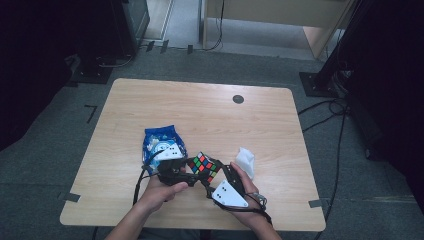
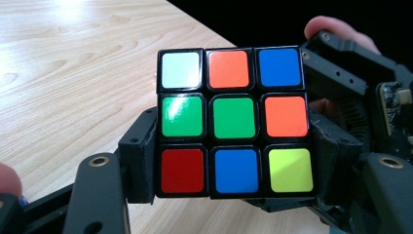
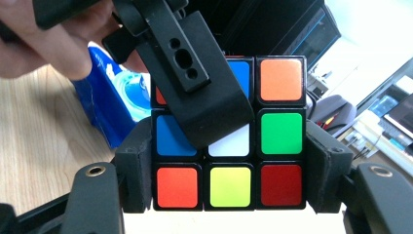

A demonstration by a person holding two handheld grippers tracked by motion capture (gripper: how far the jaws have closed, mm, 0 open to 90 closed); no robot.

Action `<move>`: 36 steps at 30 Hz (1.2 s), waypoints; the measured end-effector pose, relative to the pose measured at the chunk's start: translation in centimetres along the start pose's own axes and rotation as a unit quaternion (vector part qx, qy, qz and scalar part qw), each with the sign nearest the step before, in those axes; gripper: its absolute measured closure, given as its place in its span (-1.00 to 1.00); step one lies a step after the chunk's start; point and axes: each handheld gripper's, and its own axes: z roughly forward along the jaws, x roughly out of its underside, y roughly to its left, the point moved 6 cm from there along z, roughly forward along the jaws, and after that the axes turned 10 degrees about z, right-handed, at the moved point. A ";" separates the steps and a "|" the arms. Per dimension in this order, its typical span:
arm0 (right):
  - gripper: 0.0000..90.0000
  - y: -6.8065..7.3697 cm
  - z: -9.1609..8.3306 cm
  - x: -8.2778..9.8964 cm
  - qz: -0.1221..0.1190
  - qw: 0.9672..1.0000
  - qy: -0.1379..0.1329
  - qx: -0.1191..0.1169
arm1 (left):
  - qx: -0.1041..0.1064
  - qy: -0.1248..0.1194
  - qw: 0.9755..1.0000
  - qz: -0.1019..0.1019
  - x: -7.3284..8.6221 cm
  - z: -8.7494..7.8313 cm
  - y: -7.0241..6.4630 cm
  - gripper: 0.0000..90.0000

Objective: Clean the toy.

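While both hand-held grippers clamp the puzzle cube point(image 1: 203, 167) from opposite sides, it hangs just above the tabletop point(image 1: 200, 115) near its front edge, the left hand-held gripper point(image 1: 184, 169) and right hand-held gripper point(image 1: 223, 172) each closed on it. Its faces are mixed in colour, so I judge the turning far from finished.

1 puzzle cube point(image 1: 204, 166), 1 blue packet point(image 1: 161, 141), 1 white wad point(image 1: 245, 161), 2 grippers.

We find a scrambled, black-framed plastic puzzle cube with coloured stickers point(image 1: 204, 166) held tilted above the near edge of the wooden table, clamped on opposite sides. Its green-centred face point(image 2: 234, 119) is mixed; the opposite face carries a white centre.
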 end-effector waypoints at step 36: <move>-0.22 -6.2 -3.4 2.0 0.181 0.983 0.000 0.039 | -0.023 -0.056 0.998 -0.008 -0.2 0.4 -0.4 -0.31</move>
